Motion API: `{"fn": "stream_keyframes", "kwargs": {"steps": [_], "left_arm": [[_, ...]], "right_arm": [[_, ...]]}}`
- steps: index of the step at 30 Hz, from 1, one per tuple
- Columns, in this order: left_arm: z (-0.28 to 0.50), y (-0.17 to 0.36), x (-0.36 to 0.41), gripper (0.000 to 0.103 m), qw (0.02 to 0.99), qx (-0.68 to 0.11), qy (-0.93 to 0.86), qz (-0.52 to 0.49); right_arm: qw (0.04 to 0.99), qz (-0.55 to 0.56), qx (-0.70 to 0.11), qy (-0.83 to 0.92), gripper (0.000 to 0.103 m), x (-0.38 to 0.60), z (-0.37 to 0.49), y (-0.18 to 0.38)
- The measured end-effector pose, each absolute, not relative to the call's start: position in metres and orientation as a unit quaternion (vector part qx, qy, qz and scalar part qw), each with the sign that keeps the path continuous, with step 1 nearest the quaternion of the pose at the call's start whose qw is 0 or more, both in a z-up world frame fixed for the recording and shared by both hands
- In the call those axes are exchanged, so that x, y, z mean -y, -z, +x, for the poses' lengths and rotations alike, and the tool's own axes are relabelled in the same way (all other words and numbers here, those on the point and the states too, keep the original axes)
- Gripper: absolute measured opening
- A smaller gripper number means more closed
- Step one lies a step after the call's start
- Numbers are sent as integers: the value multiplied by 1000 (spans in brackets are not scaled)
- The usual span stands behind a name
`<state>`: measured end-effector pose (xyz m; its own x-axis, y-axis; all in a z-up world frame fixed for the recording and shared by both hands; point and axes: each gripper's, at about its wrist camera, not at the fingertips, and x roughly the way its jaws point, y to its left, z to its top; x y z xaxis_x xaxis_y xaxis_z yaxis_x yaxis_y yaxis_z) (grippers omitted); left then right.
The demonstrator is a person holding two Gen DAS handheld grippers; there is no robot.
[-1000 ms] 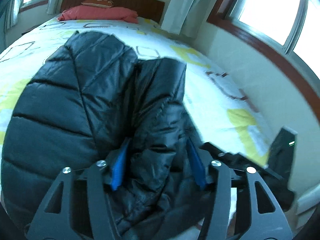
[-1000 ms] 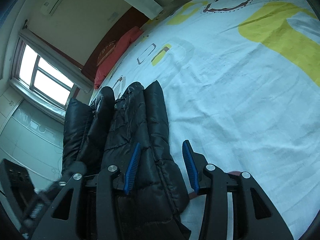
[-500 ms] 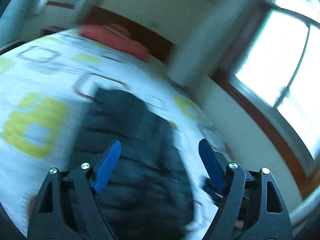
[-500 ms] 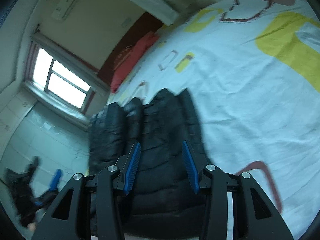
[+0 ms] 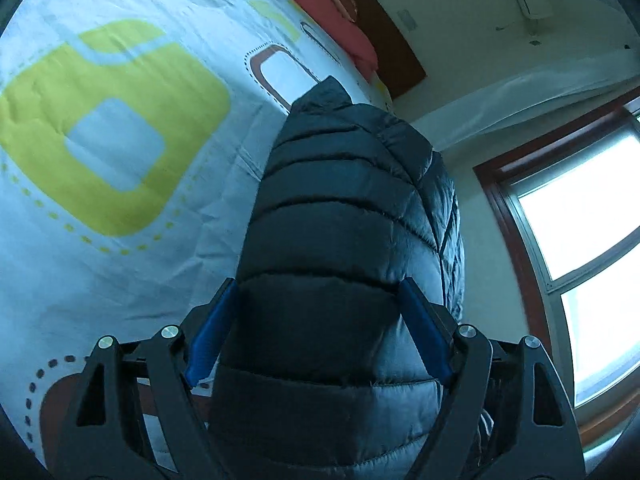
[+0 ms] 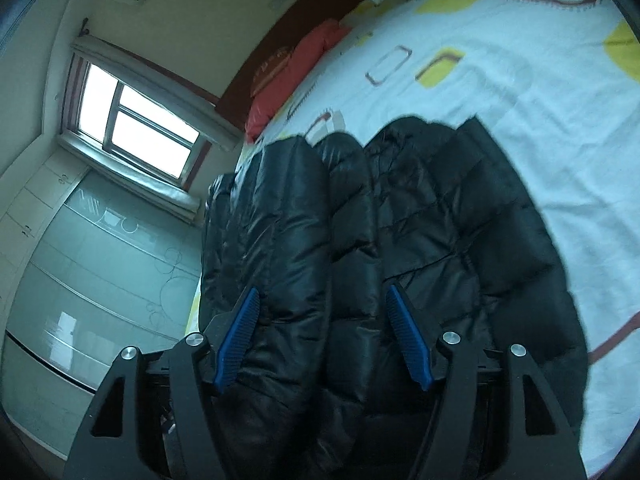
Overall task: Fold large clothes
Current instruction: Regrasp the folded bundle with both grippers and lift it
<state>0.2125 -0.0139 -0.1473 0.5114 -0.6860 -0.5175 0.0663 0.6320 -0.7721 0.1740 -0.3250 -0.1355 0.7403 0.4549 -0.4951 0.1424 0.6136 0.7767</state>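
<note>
- Jacket [image 5: 344, 240] lies on the bed [image 5: 120, 260] under both my tongs: left tongs [image 5: 320, 340] released and spread wide, right tongs [image 6: 324, 336] opening; neither is pinching fabric.
- A second ago both gripped it; that fold is laid down.
- Right view shows folded-in sleeves; left shows only quilted back.

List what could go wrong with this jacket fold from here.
1. The puffy black down jacket may spring open: the right gripper has jaws opening around its folded sleeves.
2. It lies near the bed edge and could slide off.
3. The left gripper, jaws wide around the bulk, might drag the fold on the bedsheet.
</note>
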Motion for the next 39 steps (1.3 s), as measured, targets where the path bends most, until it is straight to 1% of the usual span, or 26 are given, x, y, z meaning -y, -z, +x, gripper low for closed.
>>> {"fn": "stream_keyframes", "kwargs": {"steps": [2, 3, 4, 6, 7, 9, 13, 17, 21, 22, 24, 26, 28, 30, 32, 34, 35, 36, 37, 38, 39], "left_arm": [[215, 146, 19, 81, 795, -435, 241, -347], [215, 146, 20, 82, 795, -436, 242, -345], [216, 146, 21, 82, 796, -437, 243, -342], [219, 145, 22, 82, 795, -439, 244, -341], [219, 142, 21, 82, 793, -438, 247, -343], [218, 135, 22, 82, 792, -432, 257, -347], [217, 124, 34, 82, 799, -425, 271, -329], [222, 134, 64, 82, 786, -456, 278, -310], [222, 141, 97, 83, 809, -472, 256, -239], [223, 141, 101, 82, 812, -474, 253, -230], [223, 143, 109, 76, 820, -478, 240, -206], [222, 147, 116, 73, 830, -476, 230, -178], [224, 151, 120, 72, 838, -474, 222, -156], [229, 153, 120, 71, 838, -475, 220, -156], [229, 151, 119, 72, 838, -473, 224, -156], [225, 149, 113, 72, 836, -465, 236, -169], [224, 147, 107, 72, 834, -461, 246, -181], [220, 146, 103, 72, 832, -458, 250, -187], [217, 144, 96, 73, 830, -457, 254, -196], [213, 144, 91, 75, 827, -456, 256, -206], [209, 142, 83, 79, 822, -454, 262, -223]], "right_arm": [[827, 426, -352, -102, 65, 321, 178, 138], [829, 421, -355, -100, 49, 319, 181, 139], [830, 413, -359, -104, 36, 317, 184, 138], [835, 412, -348, -110, 23, 321, 182, 133], [839, 411, -339, -108, 19, 325, 178, 127], [851, 406, -319, -99, 17, 337, 171, 116], [860, 402, -304, -78, 16, 364, 157, 107], [857, 403, -318, -45, 16, 394, 148, 124], [837, 429, -335, -49, 17, 412, 148, 159], [835, 432, -336, -52, 17, 414, 150, 163], [836, 429, -337, -58, 17, 413, 153, 172], [836, 428, -339, -59, 17, 413, 156, 177], [835, 429, -340, -59, 17, 413, 158, 181], [833, 431, -343, -62, 17, 415, 158, 181], [828, 438, -345, -65, 20, 417, 159, 177], [827, 435, -349, -63, 29, 419, 154, 166], [830, 431, -350, -59, 31, 418, 152, 159], [832, 428, -349, -56, 38, 421, 146, 154], [834, 428, -346, -52, 55, 420, 140, 148], [835, 433, -337, -47, 64, 419, 130, 139], [835, 439, -328, -50, 70, 418, 121, 133]]}}
